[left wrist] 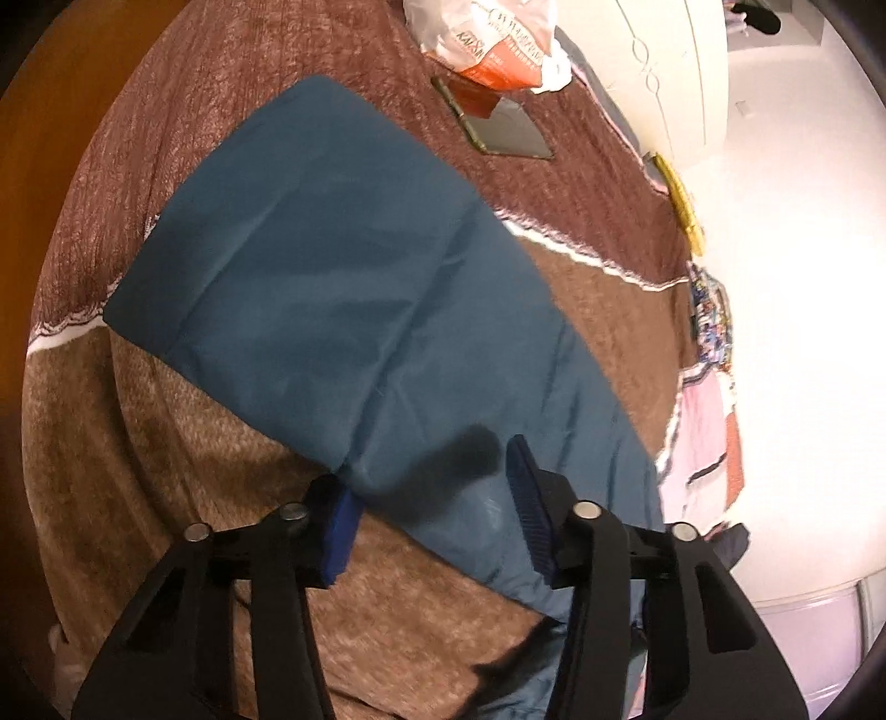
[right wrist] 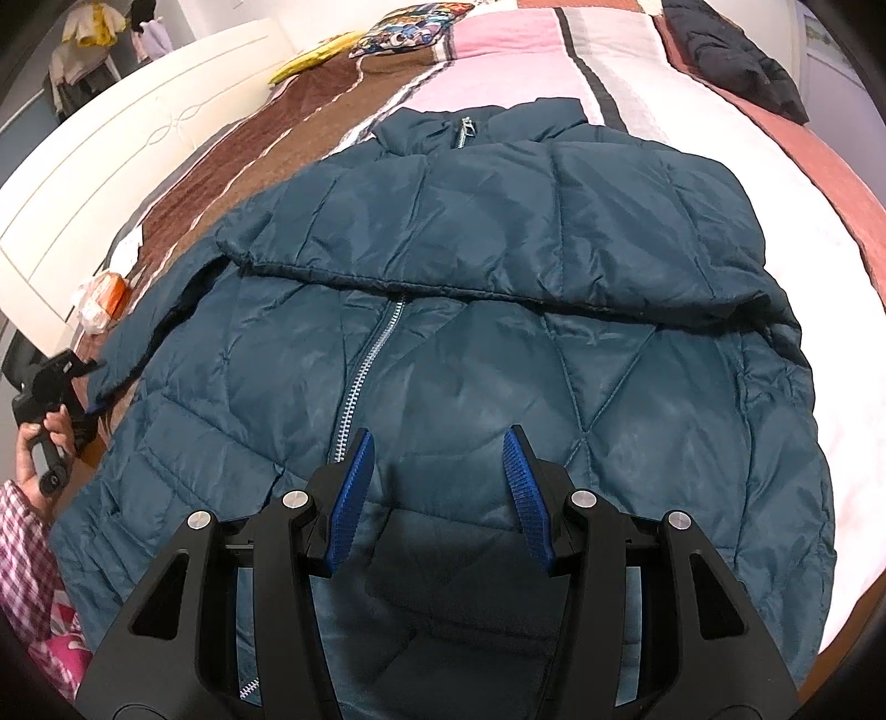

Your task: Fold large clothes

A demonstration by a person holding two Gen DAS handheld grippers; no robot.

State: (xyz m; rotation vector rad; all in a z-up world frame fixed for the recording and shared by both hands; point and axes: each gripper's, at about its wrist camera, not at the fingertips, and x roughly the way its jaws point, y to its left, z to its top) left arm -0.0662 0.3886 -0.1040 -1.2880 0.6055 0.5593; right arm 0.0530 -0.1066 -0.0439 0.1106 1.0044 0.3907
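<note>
The jacket point(right wrist: 470, 343) lies front-up on the bed point(right wrist: 819, 232), zipped, with one sleeve point(right wrist: 498, 243) already folded across the chest. The other sleeve point(left wrist: 343, 299) stretches flat over the brown blanket point(left wrist: 183, 487) toward the left gripper point(left wrist: 437, 515).

The left gripper's fingers point(left wrist: 529, 498) are spread apart, holding nothing, with the sleeve's cuff end lying just between and under them. The right gripper point(right wrist: 437, 487) is likewise released, its fingers point(right wrist: 520, 487) hovering over the lower front of the jacket beside the zipper point(right wrist: 360, 376).

The main risk is the slippery padded shell: if the left fingers close on the top layer only, the sleeve will likely slide out mid-lift and flop back. Dragging the sleeve across could also tug the body askew or disturb the folded sleeve, since nothing pins the jacket down. A plastic bag point(left wrist: 487, 44) sits well clear at the far end.
</note>
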